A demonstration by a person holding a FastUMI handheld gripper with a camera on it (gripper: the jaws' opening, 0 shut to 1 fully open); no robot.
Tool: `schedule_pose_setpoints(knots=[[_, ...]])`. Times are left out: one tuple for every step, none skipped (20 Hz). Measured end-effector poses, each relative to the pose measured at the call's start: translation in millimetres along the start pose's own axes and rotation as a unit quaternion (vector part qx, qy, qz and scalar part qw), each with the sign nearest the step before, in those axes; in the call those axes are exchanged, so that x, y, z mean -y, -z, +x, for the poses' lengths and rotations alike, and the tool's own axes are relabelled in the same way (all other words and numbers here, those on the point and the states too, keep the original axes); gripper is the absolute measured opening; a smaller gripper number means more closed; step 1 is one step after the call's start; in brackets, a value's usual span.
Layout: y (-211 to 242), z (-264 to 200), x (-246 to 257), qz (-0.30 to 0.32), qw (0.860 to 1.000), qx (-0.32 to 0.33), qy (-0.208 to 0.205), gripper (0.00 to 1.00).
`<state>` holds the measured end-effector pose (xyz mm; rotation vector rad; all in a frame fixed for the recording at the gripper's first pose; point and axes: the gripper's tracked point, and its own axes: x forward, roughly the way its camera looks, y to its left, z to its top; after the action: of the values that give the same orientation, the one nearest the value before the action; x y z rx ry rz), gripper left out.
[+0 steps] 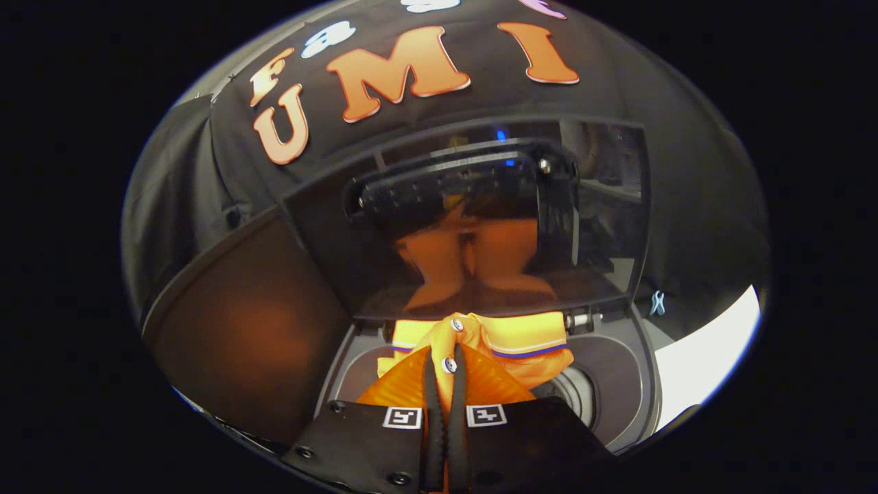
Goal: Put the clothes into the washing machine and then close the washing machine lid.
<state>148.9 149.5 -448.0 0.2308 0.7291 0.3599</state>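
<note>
An orange polo shirt (511,346) with a yellow collar, a blue stripe and white buttons hangs from my gripper (444,357). Both fingers are shut on the shirt's button placket, close together with the cloth pinched between them. The shirt dangles over the open mouth of the washing machine (617,384), whose dark drum opening (583,391) lies just beyond and to the right of the fingers. The machine's glossy dark lid (384,274) stands upright behind the shirt and mirrors the orange cloth and the gripper.
A dark brown panel (240,336) stands left of the machine. The grey rim of the tub (638,343) curves around the right side, with a white surface (706,350) beyond it. Black cloth walls close the booth behind the lid.
</note>
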Motion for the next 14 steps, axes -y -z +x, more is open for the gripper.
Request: schedule_pose_setpoints(knots=[[12,8,4,0.001,1.000,-0.018,0.006,0.10],[22,14,6,0.003,0.999,-0.032,0.011,0.10],[34,20,10,0.001,0.998,-0.052,0.019,0.10],[47,23,15,-0.002,0.997,-0.073,0.028,0.10],[59,26,17,-0.002,0.995,-0.096,0.033,0.10],[70,30,20,0.000,0.993,-0.114,0.039,0.10],[78,36,22,0.002,0.990,-0.131,0.044,0.10],[87,40,25,0.001,0.987,-0.151,0.050,0.10],[93,45,28,0.002,0.985,-0.166,0.054,0.10],[100,49,30,0.004,0.981,-0.183,0.059,0.10],[106,51,30,0.005,0.979,-0.195,0.064,0.10],[109,58,32,0.006,0.977,-0.204,0.068,0.10],[112,61,35,0.006,0.974,-0.212,0.075,0.10],[116,66,36,0.010,0.972,-0.219,0.079,0.10]])
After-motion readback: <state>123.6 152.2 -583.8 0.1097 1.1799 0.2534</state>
